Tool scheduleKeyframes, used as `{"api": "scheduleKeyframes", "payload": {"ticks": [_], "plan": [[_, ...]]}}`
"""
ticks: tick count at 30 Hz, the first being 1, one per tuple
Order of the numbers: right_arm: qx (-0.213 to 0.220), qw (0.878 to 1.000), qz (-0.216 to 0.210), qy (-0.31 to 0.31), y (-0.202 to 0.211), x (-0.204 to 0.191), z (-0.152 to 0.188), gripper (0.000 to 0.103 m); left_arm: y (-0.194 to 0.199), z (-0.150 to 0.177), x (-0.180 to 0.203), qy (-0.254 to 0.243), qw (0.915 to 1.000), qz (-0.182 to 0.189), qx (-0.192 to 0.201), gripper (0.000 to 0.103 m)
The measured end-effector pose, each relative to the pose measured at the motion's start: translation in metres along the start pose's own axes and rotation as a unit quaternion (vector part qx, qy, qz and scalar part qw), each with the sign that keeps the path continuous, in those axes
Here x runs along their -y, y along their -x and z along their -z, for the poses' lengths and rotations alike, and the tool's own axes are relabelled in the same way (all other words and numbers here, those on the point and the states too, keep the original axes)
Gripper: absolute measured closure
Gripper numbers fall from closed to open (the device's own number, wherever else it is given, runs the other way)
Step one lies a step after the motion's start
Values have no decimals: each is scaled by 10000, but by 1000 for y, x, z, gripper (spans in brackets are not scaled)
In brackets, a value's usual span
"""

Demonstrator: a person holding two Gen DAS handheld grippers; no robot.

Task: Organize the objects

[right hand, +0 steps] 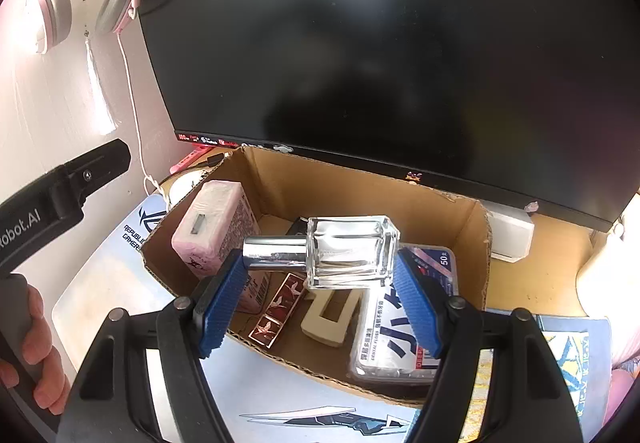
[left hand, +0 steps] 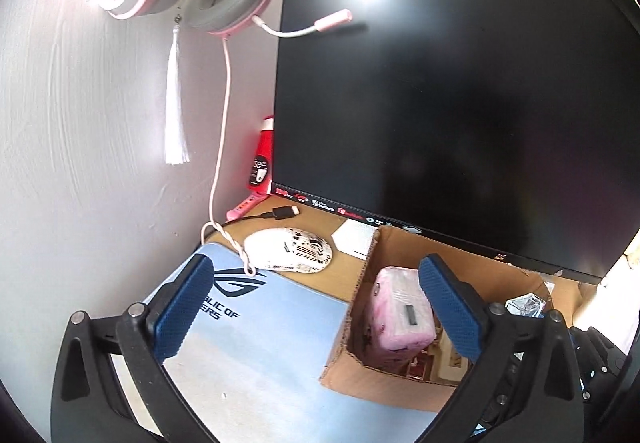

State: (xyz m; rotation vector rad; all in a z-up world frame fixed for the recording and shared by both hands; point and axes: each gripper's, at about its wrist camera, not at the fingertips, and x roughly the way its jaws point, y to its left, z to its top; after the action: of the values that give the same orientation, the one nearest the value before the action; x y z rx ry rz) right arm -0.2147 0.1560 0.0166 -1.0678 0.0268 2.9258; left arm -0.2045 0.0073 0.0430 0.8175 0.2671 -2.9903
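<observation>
Our right hand-held gripper (right hand: 320, 279) is clamped on a glass perfume bottle (right hand: 344, 251), held sideways above the cardboard box (right hand: 360, 187). Our left hand-held gripper (left hand: 316, 307) spreads wide, empty. Just beyond its right finger, a pink pack (left hand: 402, 315), perhaps tissues, stands in the box; farther off lies a mouse (left hand: 288, 249).

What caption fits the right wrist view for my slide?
Right gripper carries a clear glass bottle above a cardboard box already holding small items.
</observation>
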Motion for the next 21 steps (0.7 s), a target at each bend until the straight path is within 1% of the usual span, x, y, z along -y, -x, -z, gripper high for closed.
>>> {"api": "scheduleKeyframes", "payload": {"ticks": [2, 5, 7, 12, 16, 19, 21], "plan": [[-16, 10000, 5, -12, 0, 0, 0, 24, 1, -1, -1, -6, 10000, -12, 19, 0], [-19, 10000, -6, -65, 0, -1, -3, 20, 2, -2, -1, -27, 10000, -34, 37, 0], [34, 10000, -3, -88, 0, 3, -4, 13, 0, -3, 2, -62, 10000, -42, 29, 0], [113, 9998, 70, -122, 6, 6, -6, 10, -1, -1, 5, -171, 9998, -75, 11, 0], [158, 9994, 176, -261, 6, 14, -7, 0, 1, 0, 10, -283, 9996, -48, 15, 0], [220, 9986, 283, -386, 10, 21, -7, 0, 5, 0, 12, -404, 9992, -15, -6, 0], [159, 9984, 326, -429, 14, 26, -8, 0, 10, -1, 11, -488, 9988, -96, 19, 0]]}}
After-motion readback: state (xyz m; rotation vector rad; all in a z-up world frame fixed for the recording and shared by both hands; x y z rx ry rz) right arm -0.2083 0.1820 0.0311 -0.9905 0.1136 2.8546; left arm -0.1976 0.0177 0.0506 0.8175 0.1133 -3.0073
